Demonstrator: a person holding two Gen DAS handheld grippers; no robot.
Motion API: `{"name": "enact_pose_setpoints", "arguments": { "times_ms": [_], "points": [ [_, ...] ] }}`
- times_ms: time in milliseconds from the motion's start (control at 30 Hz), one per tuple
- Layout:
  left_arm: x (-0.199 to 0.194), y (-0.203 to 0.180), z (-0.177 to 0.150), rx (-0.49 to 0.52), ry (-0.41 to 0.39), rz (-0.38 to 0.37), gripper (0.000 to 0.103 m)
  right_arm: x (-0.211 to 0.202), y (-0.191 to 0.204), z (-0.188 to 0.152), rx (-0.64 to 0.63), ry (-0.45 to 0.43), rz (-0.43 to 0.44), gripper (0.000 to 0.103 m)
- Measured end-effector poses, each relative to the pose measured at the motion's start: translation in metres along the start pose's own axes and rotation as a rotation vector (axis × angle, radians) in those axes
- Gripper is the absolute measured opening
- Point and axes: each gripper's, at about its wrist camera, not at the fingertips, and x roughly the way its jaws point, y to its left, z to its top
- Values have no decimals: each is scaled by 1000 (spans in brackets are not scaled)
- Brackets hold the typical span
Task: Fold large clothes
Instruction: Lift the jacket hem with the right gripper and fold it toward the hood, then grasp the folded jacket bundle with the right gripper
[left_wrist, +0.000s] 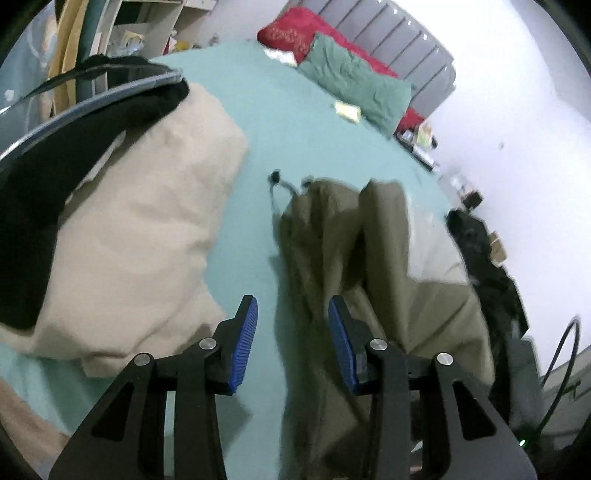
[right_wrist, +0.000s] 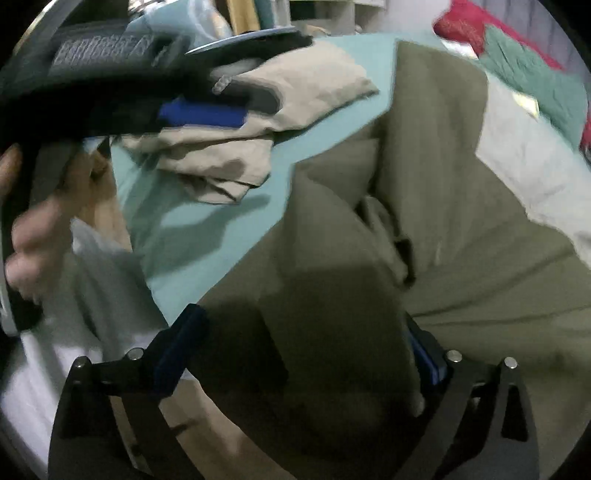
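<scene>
Left gripper: jaws parted, empty.
Right gripper: spread wide over olive-green cloth garment.
Handling: soft, limp; pinch a hem edge.

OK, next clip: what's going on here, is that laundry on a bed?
Yes. A person with a gripper in each hand is working on an olive-green garment spread on a teal-sheeted bed. The left gripper is open, hovering at the garment's edge with nothing between its fingers. The right gripper is open wide over the same garment. A beige folded pile lies beside it.
</scene>
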Motion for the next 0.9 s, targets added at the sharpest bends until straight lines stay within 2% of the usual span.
{"name": "enact_pose_setpoints", "arguments": {
  "times_ms": [33,100,200,267,333,467,500,533,600,667,767,900],
  "points": [
    [1,-3,2,-3,-9,-21,50,-4,-1,1,2,-5,8,98],
    [5,-17,8,5,-19,-82,51,-21,-5,-1,22,-23,45,98],
    [10,-60,13,68,-11,-186,54,-62,-11,-8,52,-99,91,98],
    [15,-86,15,118,2,-214,55,-97,-22,-22,85,-162,134,98],
    [25,-109,14,168,34,-210,55,-123,-35,-33,135,-206,156,98],
    [65,-129,0,216,163,-131,55,-166,-79,-67,263,-305,114,98],
    [73,-129,-6,244,189,-85,55,-174,-96,-77,310,-330,85,98],
    [85,-124,-14,269,220,3,55,-178,-112,-85,359,-349,51,98],
    [98,-104,-23,258,261,88,55,-173,-145,-104,463,-332,-8,98],
    [111,-83,-29,233,303,116,52,-152,-173,-116,568,-277,-40,98],
    [108,-78,-32,251,298,134,50,-114,-193,-127,650,-236,15,98],
    [100,-75,-34,264,265,195,43,-83,-200,-124,695,-272,108,98]
  ]
}}
